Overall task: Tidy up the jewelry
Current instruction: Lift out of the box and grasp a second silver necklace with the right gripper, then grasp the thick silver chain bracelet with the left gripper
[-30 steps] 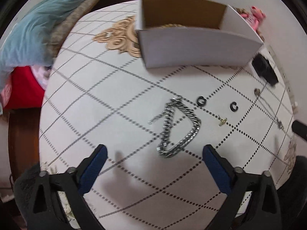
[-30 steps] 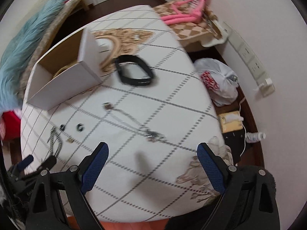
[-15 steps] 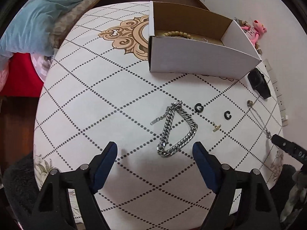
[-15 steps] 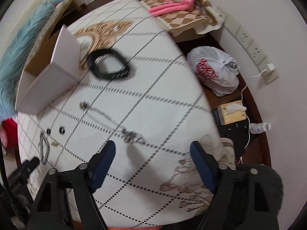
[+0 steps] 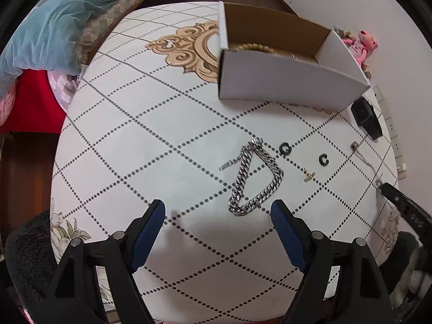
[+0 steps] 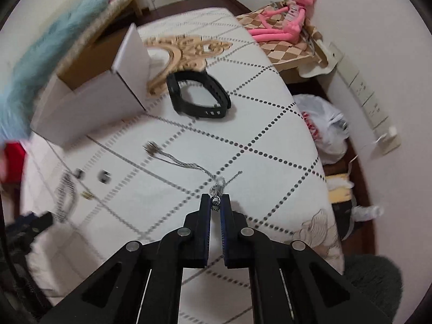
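Note:
A thin silver necklace [image 6: 178, 162] lies on the white table [image 6: 259, 124]. My right gripper [image 6: 215, 201] is shut on the necklace's pendant end at the table surface. My left gripper [image 5: 217, 213] is open and empty, just in front of a chunky silver chain bracelet [image 5: 253, 178]. Two black rings [image 5: 285, 148] [image 5: 323, 159] and a small gold piece [image 5: 308, 175] lie right of the bracelet. The open white cardboard box [image 5: 283, 81], also in the right wrist view [image 6: 89, 91], holds a beaded bracelet [image 5: 251, 46]. A black watch [image 6: 197, 97] lies beside the box.
A blue blanket [image 5: 54, 24] lies on a bed past the table's left edge. A pink plush toy [image 6: 286, 19], a white plastic bag [image 6: 321, 124] and wall sockets [image 6: 361, 94] are off the table's right side. The right gripper's arm shows at the left view's edge [image 5: 402, 202].
My right gripper has gone down to the necklace and shut on its pendant end; it was open before. My left gripper has pulled back a little from the chain bracelet and stays open.

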Demonstrator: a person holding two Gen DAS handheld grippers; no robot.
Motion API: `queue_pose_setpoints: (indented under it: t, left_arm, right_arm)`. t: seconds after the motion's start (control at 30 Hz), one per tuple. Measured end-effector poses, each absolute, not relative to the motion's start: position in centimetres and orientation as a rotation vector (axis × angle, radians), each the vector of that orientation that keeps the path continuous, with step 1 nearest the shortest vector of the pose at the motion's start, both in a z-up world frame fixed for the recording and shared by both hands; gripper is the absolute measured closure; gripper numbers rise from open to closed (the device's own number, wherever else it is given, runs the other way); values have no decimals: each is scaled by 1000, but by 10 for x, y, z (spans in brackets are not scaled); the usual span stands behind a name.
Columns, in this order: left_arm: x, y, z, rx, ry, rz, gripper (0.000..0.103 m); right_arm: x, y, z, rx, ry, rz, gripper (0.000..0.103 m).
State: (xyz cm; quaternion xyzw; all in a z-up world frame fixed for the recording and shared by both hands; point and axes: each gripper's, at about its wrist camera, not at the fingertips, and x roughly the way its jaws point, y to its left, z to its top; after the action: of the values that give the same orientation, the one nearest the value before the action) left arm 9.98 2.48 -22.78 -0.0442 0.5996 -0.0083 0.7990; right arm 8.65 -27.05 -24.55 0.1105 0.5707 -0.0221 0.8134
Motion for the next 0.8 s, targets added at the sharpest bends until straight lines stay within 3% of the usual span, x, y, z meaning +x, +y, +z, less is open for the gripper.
queue_pose_setpoints:
  t: [0.23, 0.53, 0.63, 0.7, 0.8]
  left_arm:
    - [112, 36, -230, -130, 1297, -17, 24]
    - [127, 13, -254, -42, 1348, -75, 28]
    - [123, 3, -251, -4, 1318, -122, 50]
    - [122, 0, -248, -5, 1307, -164, 87]
    - [121, 1, -249, -59, 1320, -209, 99]
  right_arm:
    - [73, -268, -206, 326, 1155, 38, 96]
    - [72, -261, -220, 333, 1198, 39, 96]
    - [71, -259, -222, 329, 1203, 38, 96]
    - [71, -259, -223, 329, 1204, 36, 96]
    - [71, -257, -224, 335, 1204, 37, 96]
